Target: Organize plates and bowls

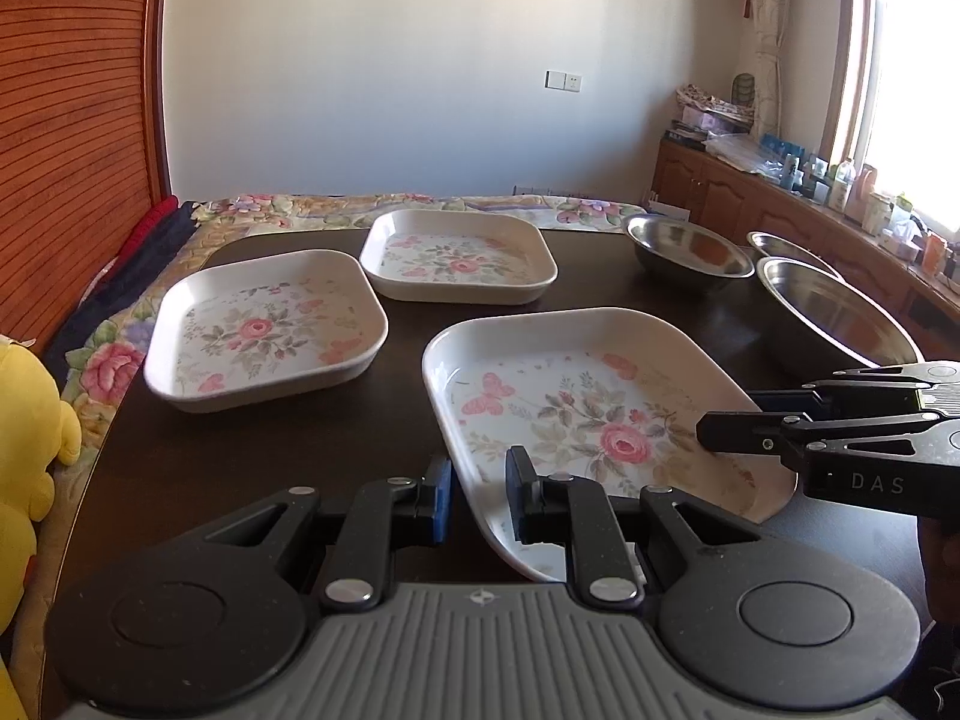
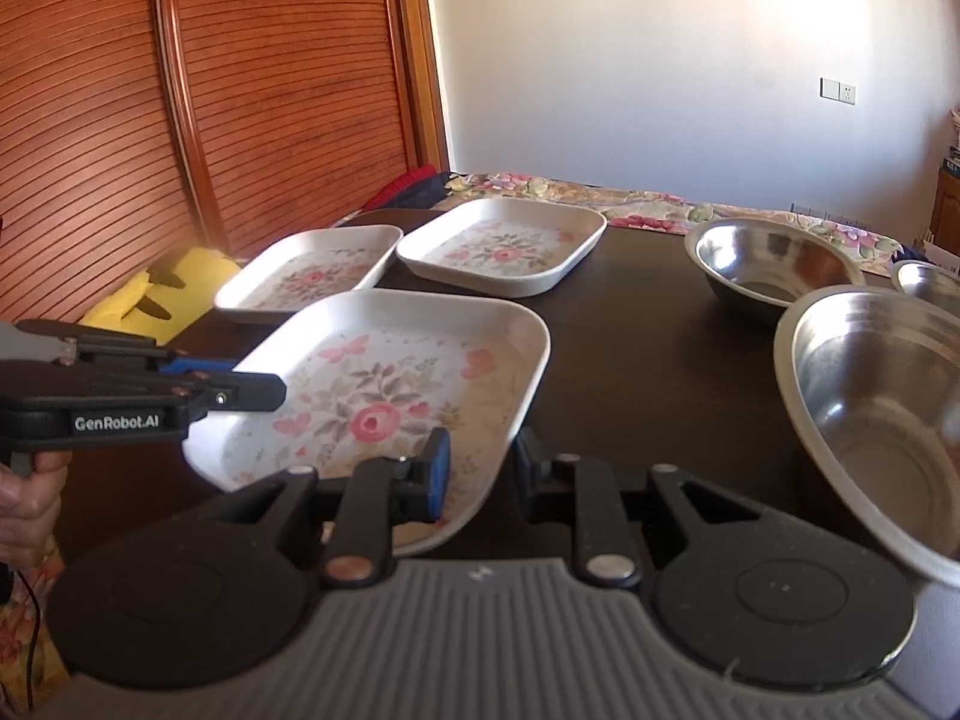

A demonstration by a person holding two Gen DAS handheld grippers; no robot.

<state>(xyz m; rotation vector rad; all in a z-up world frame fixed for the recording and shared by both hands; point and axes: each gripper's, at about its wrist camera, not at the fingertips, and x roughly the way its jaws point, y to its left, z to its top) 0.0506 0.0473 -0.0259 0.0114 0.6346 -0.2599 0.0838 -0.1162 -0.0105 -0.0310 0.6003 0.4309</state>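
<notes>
The near floral plate [image 1: 600,414] is a square, raised-rim dish, white with a rose print, and it is tilted with its near edge off the dark table [image 1: 372,420], carried between both tools. The left gripper [image 1: 478,495] is clamped on its near-left rim, one pad inside the wall and one outside; the right gripper [image 2: 480,471] pinches the near-right rim the same way.

It looks like melamine or glazed ware: stiff, fairly light, smooth and therefore likely slippery under the pads. I judge the upright rim the only sound place to hold, at two opposite sides as now, kept level so it cannot slide out. If ceramic, a drop would chip it.

Beyond the held plate, toward the wall, sit two matching floral plates, the left one [image 1: 264,330] and the far one [image 1: 459,258], nearly touching. Right of the held plate stand steel bowls: a large one [image 2: 870,420] nearest, a second [image 2: 774,264] behind it, and a third [image 2: 930,282] only partly seen.

The left wrist view shows the window side: a wooden cabinet [image 1: 750,198] crowded with bottles. The right wrist view shows the slatted wooden door [image 2: 240,90] more fully, a hand [image 2: 30,504] on the left tool's grip, and the large bowl's depth. A yellow plush toy [image 1: 30,438] lies left of the held plate, off the table.
</notes>
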